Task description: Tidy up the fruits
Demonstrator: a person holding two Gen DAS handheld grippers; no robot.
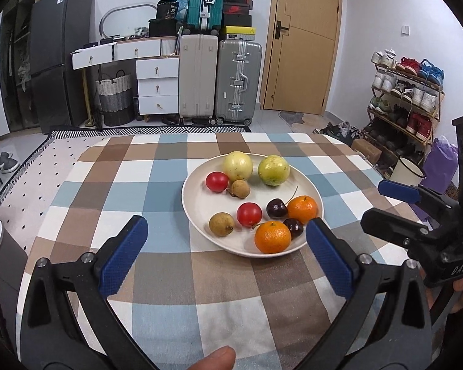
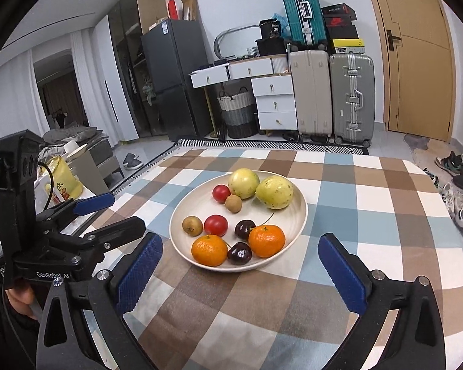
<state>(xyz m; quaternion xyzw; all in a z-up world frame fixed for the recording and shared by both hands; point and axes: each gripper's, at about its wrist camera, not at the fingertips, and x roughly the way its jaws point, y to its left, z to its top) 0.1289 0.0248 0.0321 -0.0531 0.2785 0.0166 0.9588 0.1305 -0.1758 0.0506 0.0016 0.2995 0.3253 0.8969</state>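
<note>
a: on the white plate (image 1: 197, 206), ten fruits, plate set on the checked cloth (image 1: 123, 185) toward the far right part of the tabletop
b: at the back, two pale green guavas (image 1: 237, 166) side by side, touching or nearly so; just in front, a red tomato (image 1: 216, 181) beside a small brown longan (image 1: 239, 188)
a: nearer the front, a second longan (image 2: 192, 225), a second tomato (image 2: 215, 225), two dark cherries (image 2: 244, 229), one with a long stem, and two mandarins (image 2: 209, 250) at the near rim, a cherry wedged between them
b: left tongs (image 1: 227, 231) wide open, nothing between the blue pads (image 1: 123, 259); right pad's tip overlapping the plate's near edge in the left wrist view, contact impossible to tell
a: right tongs (image 2: 240, 251) spread just as wide, empty, hovering short of the plate with its near rim between the tips
b: each tool visible in the other's view, gripped by a hand (image 2: 18, 302) low at the edge; a fingertip poking up at the bottom of the left view
a: beyond the tabletop, stacked suitcases (image 1: 219, 83), white drawers (image 1: 157, 86), a wooden door (image 1: 302, 40), a dark fridge (image 1: 58, 58), a shoe rack (image 1: 404, 92) at the right
</note>
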